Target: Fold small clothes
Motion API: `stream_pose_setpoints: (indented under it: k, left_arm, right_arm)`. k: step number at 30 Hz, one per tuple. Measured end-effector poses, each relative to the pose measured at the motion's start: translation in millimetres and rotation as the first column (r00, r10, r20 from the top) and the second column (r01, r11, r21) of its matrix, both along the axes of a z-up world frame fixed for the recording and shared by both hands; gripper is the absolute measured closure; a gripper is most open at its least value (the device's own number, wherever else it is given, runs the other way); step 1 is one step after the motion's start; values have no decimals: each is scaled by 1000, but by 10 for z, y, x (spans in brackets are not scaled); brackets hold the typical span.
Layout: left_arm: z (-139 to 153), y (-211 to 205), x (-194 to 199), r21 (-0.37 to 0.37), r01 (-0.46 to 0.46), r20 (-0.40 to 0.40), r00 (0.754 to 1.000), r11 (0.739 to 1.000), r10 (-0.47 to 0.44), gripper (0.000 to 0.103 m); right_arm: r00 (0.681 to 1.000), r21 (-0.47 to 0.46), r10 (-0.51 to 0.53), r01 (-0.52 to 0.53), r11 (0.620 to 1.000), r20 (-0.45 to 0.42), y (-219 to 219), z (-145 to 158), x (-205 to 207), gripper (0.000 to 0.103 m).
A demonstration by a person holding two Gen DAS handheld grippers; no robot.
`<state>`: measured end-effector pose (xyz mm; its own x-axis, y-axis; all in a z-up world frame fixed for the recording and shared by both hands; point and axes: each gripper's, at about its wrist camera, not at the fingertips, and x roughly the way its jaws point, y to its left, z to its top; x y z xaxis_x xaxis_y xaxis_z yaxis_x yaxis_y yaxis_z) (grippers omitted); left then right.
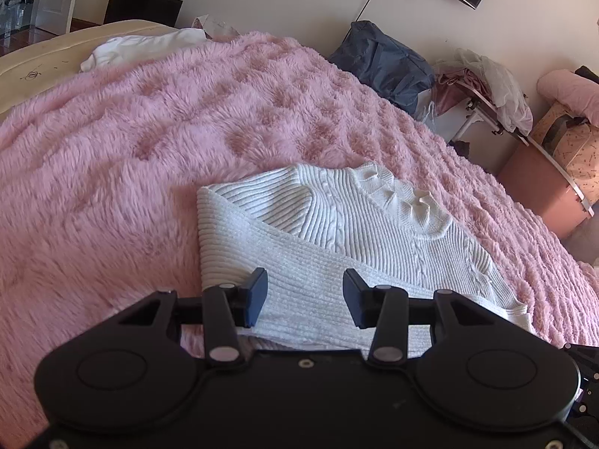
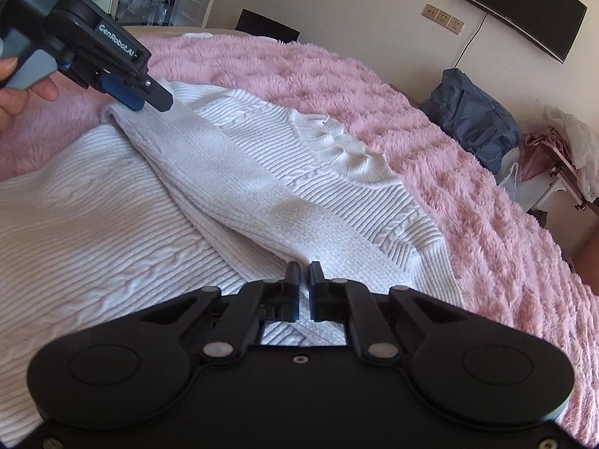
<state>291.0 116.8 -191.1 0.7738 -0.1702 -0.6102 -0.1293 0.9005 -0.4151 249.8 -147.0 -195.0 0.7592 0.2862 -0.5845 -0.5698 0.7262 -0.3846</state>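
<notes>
Two grippers over one white sweater [image 2: 262, 187], which lies on the shaggy pink blanket [image 1: 187, 112] covering the bed. Knit is ribbed, with cable stitching down the front, a ruffled collar and a waffle-textured sleeve folded diagonally across the body. Left gripper [image 1: 305, 297]: jaws spread wide above the sleeve, pads off the fabric, holding nothing. Right gripper [image 2: 304, 277]: jaws nearly together at the sleeve's lower end; whether any knit is pinched I can't tell. Right view alone shows the left gripper from outside, tips at the folded shoulder, fingers [image 2: 22, 86] on its trigger. Left view alone shows a white cloth [image 1: 142, 46] at the blanket's far edge.
</notes>
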Motion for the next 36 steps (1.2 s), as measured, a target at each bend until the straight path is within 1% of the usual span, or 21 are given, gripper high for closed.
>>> stream_pose_setpoints:
  k: [2, 4, 5, 6, 8, 9, 10, 11, 13, 15, 17, 20, 23, 24, 26, 28, 30, 32, 33, 36]
  left_arm:
    - [-18, -11, 2, 10, 15, -8, 1000, 1000, -15, 57]
    - [-74, -29, 21, 25, 21, -33, 999, 999, -20, 57]
    - [-99, -37, 21, 27, 21, -40, 999, 999, -20, 57]
    - [-104, -43, 17, 27, 19, -42, 999, 999, -18, 57]
    - [-62, -43, -25, 13, 5, -25, 1000, 1000, -5, 57]
    - [-20, -52, -63, -2, 4, -1, 1000, 1000, -4, 57]
    - [12, -70, -82, -10, 11, 16, 1000, 1000, -11, 57]
    - [36, -100, -86, -8, 20, 25, 999, 1000, -20, 57]
    - [53, -184, -57, 3, 42, 19, 999, 999, -42, 57]
    - [22, -248, -15, 10, 54, 1, 999, 998, -54, 57]
    - [-40, -290, 29, 19, 56, -31, 998, 998, -55, 57]
    - [-155, -303, 90, 25, 62, -72, 996, 998, -60, 56]
    - [-188, -282, 144, 13, 62, -100, 993, 998, -61, 55]
    - [-146, -276, 148, 6, 55, -108, 993, 998, -54, 55]
    - [-14, -264, 103, -6, 48, -105, 993, 999, -48, 55]
    - [179, -261, -31, -3, 62, -70, 996, 998, -62, 55]
    - [365, -280, -196, 33, 97, -48, 994, 995, -96, 55]
    - [542, -296, -429, 84, 131, -43, 991, 988, -128, 54]
    - [604, -302, -548, 102, 147, -47, 989, 984, -143, 53]
    - [721, -340, -1021, 153, 205, -89, 977, 967, -193, 52]
  right_arm:
    - [1000, -19, -7, 7, 1000, 6, -4, 6, -48, 103]
    - [1000, -49, -19, 19, 999, 15, -1, -64, -36, 103]
    - [999, -58, -32, 31, 998, -11, -11, -117, 19, 103]
    - [998, -49, -54, 53, 997, -32, -36, -150, 63, 103]
    - [995, 22, -86, 87, 996, -56, -117, -119, 81, 102]
    - [994, 55, -93, 96, 994, -58, -149, -84, 70, 102]
    - [994, 90, -103, 107, 990, -45, -184, -40, 50, 102]
    - [993, 103, -112, 114, 988, -24, -201, -9, 29, 102]
    - [991, 110, -134, 131, 985, 17, -218, 39, 32, 102]
    - [987, 113, -160, 156, 981, 22, -242, 53, 98, 101]
    - [981, 125, -194, 193, 973, -4, -292, 32, 199, 101]
    - [966, 145, -244, 255, 956, -90, -385, -55, 320, 101]
    - [952, 146, -284, 298, 943, -114, -440, -146, 367, 101]
    - [948, 156, -293, 310, 938, -122, -454, -145, 369, 101]
    - [939, 205, -311, 336, 919, -146, -502, -47, 321, 101]
    - [938, 278, -300, 339, 899, -174, -556, 125, 198, 100]
    - [941, 325, -280, 328, 887, -188, -580, 296, 8, 96]
    - [947, 354, -264, 315, 881, -184, -595, 446, -232, 90]
    - [948, 357, -260, 310, 881, -183, -603, 517, -381, 90]
    - [934, 353, -270, 341, 872, -234, -611, 640, -804, 89]
